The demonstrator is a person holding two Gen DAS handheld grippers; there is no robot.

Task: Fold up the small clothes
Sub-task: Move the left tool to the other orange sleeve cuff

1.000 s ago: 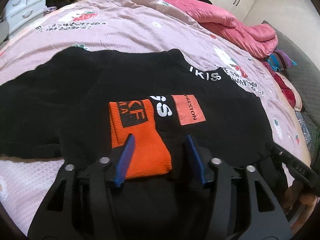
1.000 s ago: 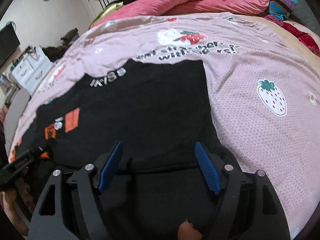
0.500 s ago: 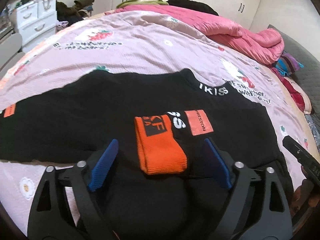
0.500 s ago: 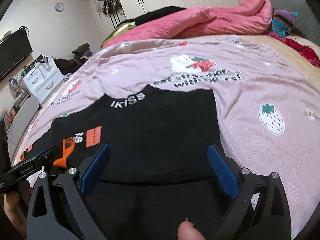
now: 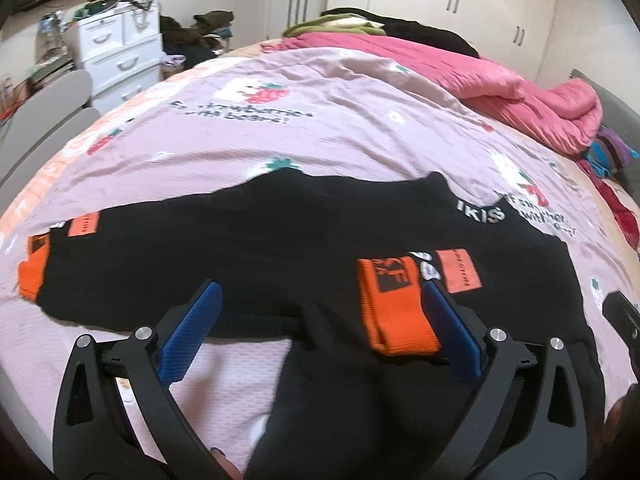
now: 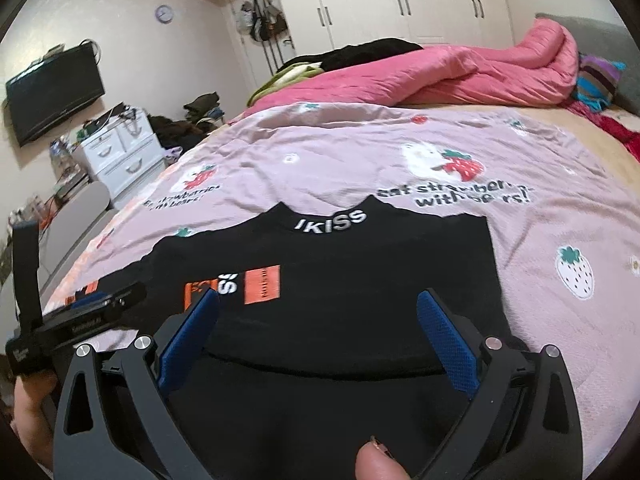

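- Since a second ago the left gripper (image 5: 318, 330) has pulled back from the orange cuff (image 5: 396, 306) and swung toward the bed's left side; its jaws, then narrow around the cuff, now stand wide apart, grasping nothing.
- The right gripper (image 6: 318, 332) has also risen and drawn back; its jaws have spread further and are likewise released and empty.
- The black sweater (image 5: 280, 248) lies spread flat on the strawberry-print bedspread (image 5: 320, 120), near the bed's front edge, collar toward the far side, one sleeve folded across the chest so that its cuff lies on the body.
- The other sleeve, stretched toward the bed's left edge with a second orange cuff (image 5: 34, 268), has come into the left wrist view; the right wrist view barely catches it behind the left gripper's body.
- Only the right wrist view shows the sweater's straight right side, lying well inside the bed's right edge, plus a wall-mounted television (image 6: 54, 92).
- Both views show the pink quilt (image 6: 460, 76) heaped along the bed's far edge and the white drawers (image 5: 120, 56) beyond the left side.
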